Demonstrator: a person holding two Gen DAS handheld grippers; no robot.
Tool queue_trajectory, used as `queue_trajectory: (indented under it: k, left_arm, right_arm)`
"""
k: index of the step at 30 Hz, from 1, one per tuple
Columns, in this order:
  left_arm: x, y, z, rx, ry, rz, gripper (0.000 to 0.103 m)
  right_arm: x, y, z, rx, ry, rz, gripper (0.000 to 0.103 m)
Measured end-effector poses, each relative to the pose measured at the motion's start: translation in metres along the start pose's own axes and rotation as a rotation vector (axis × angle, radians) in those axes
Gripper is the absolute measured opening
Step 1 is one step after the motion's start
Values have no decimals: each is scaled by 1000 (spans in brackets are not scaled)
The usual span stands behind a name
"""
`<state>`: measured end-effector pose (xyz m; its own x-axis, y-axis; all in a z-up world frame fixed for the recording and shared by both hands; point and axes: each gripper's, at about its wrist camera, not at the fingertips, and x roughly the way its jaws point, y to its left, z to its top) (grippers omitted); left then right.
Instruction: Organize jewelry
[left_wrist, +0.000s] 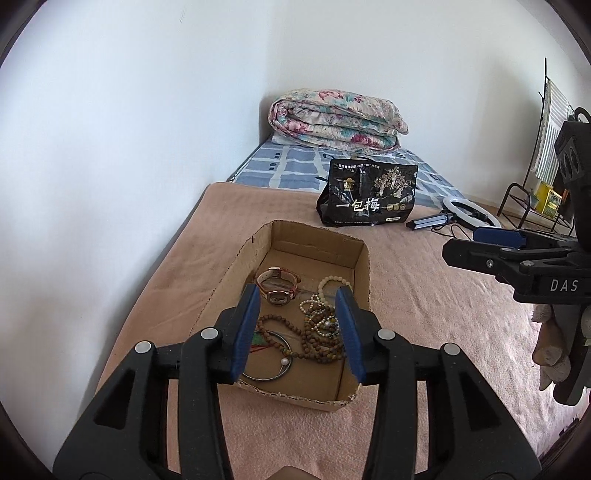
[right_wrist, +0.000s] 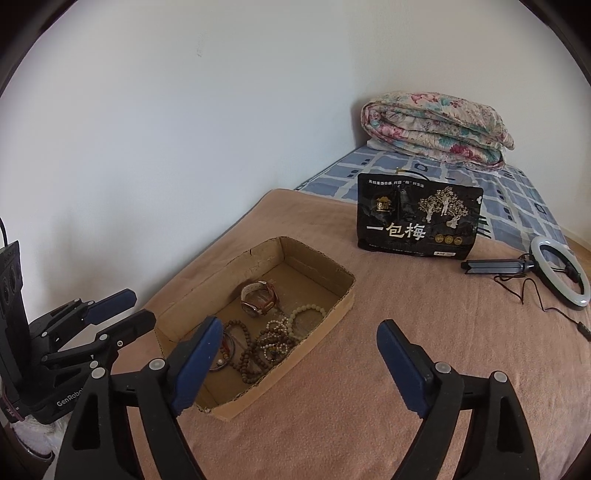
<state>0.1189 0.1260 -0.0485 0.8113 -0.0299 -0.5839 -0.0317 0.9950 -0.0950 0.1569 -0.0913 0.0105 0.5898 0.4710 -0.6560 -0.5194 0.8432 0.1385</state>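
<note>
Blue-padded, the left gripper (left_wrist: 299, 325) hangs released over the box (left_wrist: 364, 258) at lower centre; the right gripper (right_wrist: 295, 354) gapes wide, empty. Inside the box lie a bangle (left_wrist: 275, 374), brown beads (left_wrist: 314, 345), pearls (left_wrist: 312, 301) and a watch (left_wrist: 277, 286). Farther up-frame on the bed (right_wrist: 369, 332): a black bag (right_wrist: 419, 221), a ring light (right_wrist: 561, 275), a quilt (right_wrist: 436, 125).

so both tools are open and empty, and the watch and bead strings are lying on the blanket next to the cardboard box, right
Not quite. The watch and bead strings lie inside the cardboard box, not on the blanket beside it; the right wrist view shows this. The rest holds: the left tool and right tool are open and empty.
</note>
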Motion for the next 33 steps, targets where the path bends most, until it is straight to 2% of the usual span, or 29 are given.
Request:
queue_trajectory:
  k: [8, 10, 12, 14, 16, 17, 18, 28, 30, 33]
  left_arm:
    - [-27, -22, 1, 24, -34, 15, 43]
    - [-32, -26, 1, 23, -37, 16, 48]
    - [-39, -30, -1, 21, -44, 15, 57]
    - [-46, -36, -2, 24, -52, 18, 57]
    - [-53, -41, -4, 28, -57, 27, 59]
    - [-56, -44, -5, 28, -57, 32, 65]
    - [-58, -46, -6, 28, -56, 34, 70]
    - [-82, -73, -23, 41, -63, 72, 85]
    - [-87, -78, -24, 49, -71, 79, 92]
    - [-95, -83, -26, 51, -79, 73, 94]
  right_arm:
    - [-33, -13, -12, 13, -37, -86, 94]
    - [-41, -17, -14, 18, -39, -113, 94]
    - [-50, -19, -18, 25, -45, -140, 96]
    - [-61, -21, -24, 27, -63, -169, 102]
    - [-70, -22, -29, 24, -79, -201, 103]
    - [-74, -23, -31, 24, -83, -213, 103]
    - [-78, -24, -33, 29, -87, -218, 103]
    - [-109, -36, -58, 70, -116, -230, 103]
    - [-114, -37, -62, 73, -127, -238, 103]
    - [-119, -37, -66, 76, -141, -248, 103]
